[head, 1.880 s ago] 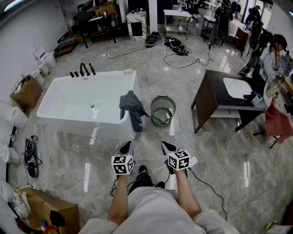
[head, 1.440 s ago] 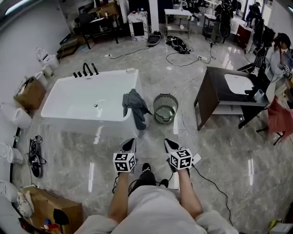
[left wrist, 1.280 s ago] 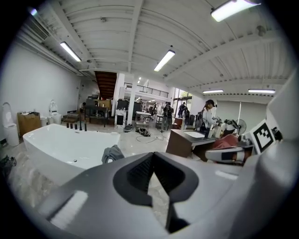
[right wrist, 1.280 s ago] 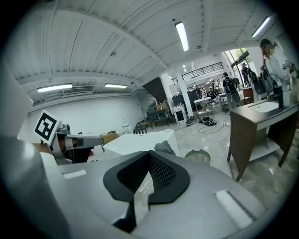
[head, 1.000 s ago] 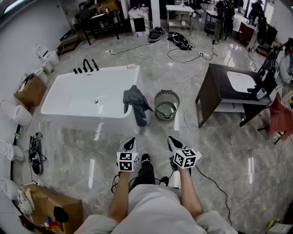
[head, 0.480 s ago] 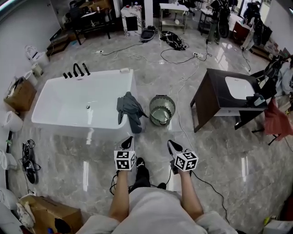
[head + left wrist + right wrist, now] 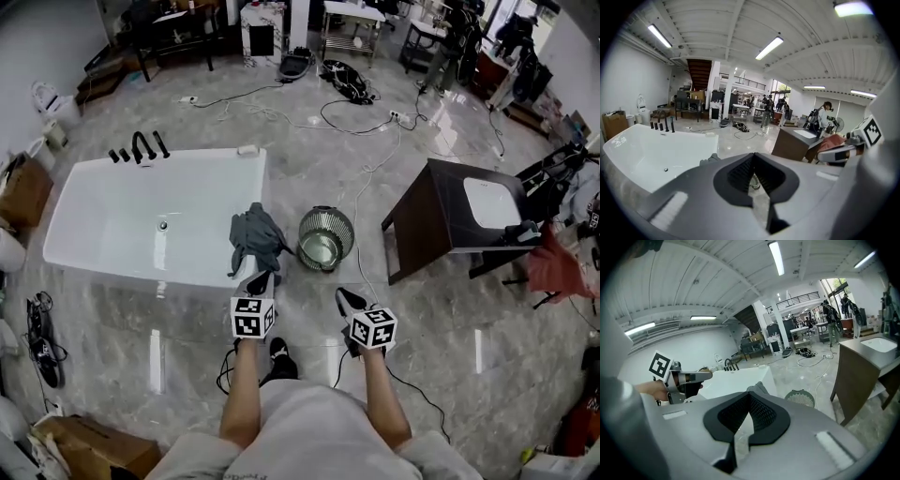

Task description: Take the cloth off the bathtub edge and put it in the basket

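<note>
At frame centre, a grey cloth is draped over the white bathtub edge, left of the wire basket. Just below, the left gripper and the right gripper are pressed together, empty.

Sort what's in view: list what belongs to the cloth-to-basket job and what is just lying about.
Job:
cloth, draped over the tub edge
bathtub
wire basket
left gripper and right gripper, fingers shut, empty

Lying about:
dark sink cabinet
floor cables
cardboard box
</note>
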`<state>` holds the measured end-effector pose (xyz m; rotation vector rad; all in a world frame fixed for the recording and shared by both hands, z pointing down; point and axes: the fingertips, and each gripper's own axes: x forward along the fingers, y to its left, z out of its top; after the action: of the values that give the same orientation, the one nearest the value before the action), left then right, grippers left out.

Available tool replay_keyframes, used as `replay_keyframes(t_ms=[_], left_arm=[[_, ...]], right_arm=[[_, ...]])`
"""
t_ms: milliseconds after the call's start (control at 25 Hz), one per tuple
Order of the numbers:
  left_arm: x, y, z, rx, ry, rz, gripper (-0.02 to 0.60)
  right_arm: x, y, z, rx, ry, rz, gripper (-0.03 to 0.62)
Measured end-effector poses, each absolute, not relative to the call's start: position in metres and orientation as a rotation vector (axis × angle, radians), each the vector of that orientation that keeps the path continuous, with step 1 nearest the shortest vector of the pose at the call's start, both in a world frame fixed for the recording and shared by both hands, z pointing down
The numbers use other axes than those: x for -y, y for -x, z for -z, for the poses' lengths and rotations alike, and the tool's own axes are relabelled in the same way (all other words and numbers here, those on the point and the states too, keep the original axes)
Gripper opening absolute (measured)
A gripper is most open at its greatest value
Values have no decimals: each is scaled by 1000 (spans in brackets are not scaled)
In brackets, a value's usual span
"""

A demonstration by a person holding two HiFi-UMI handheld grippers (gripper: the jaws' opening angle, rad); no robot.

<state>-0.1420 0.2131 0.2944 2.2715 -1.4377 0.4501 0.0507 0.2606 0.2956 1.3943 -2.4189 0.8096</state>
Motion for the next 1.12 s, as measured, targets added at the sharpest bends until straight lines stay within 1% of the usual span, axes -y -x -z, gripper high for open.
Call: replay_keyframes(t_ms=[120, 320, 520, 680, 800, 1040, 1120], left_arm=[[-191, 159, -300, 1429, -2250, -431, 58], [-159, 205, -299, 1487, -2207, -268, 58], [-149, 245, -317, 1511, -2134, -242, 58], [-159, 254, -339, 1494, -2076, -278, 58], [-154, 252, -350, 1484, -2049, -299, 60], [-116, 241, -364, 1492, -2019, -388, 61], [-96, 234, -370, 1496, -1997, -404, 80]], right_arm=[[-239, -33, -301, 2405, -1363, -809, 2], [-201, -4, -316, 2363, -1314, -746, 3], [-179, 31, -327, 2352, -1253, -678, 3], [-170, 50, -331, 2354, -1201, -651, 2], [-148, 47, -329, 2382, -1256, -676, 3], [-82, 41, -338, 2412, -1215, -709, 2], [-54, 38, -341, 2430, -1200, -719, 3]])
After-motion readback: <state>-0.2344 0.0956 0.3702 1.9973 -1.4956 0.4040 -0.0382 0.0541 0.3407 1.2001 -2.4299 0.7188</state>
